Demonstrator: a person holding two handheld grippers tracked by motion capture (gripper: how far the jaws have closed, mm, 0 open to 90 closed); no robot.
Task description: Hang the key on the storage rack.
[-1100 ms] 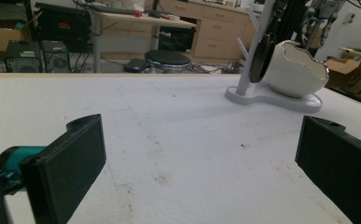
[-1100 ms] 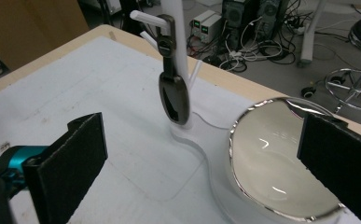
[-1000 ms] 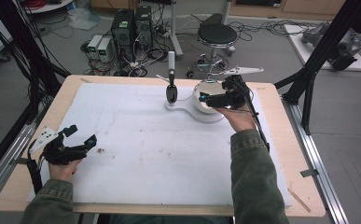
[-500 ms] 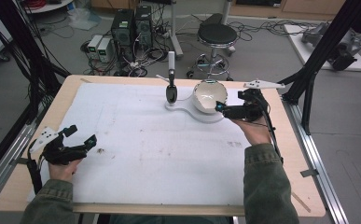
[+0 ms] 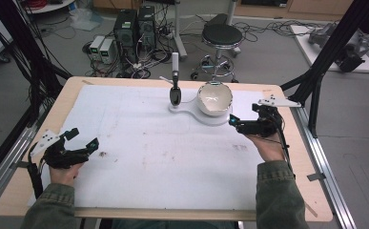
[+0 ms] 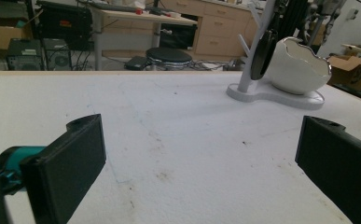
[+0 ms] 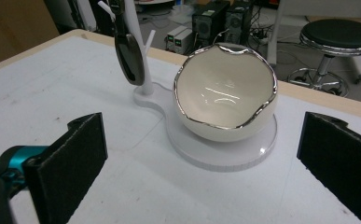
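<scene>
A white eggshell-shaped bowl with a silver rim sits on the round end of a white stand at the back middle of the table. A dark spoon hangs from the stand's post. My right gripper is open just right of the bowl and points at it, touching nothing. In the right gripper view the bowl and spoon lie ahead of the wide-apart jaws of my right gripper. My left gripper rests open at the front left, and the left gripper view shows the bowl far off.
A white sheet covers the wooden table. Black frame posts rise at the table's right and left sides. A stool and computer cases stand on the floor beyond the far edge.
My right gripper has drawn back from over the bowl, to the right and toward the person, leaving the bowl uncovered on its stand. The left gripper has stayed put.
</scene>
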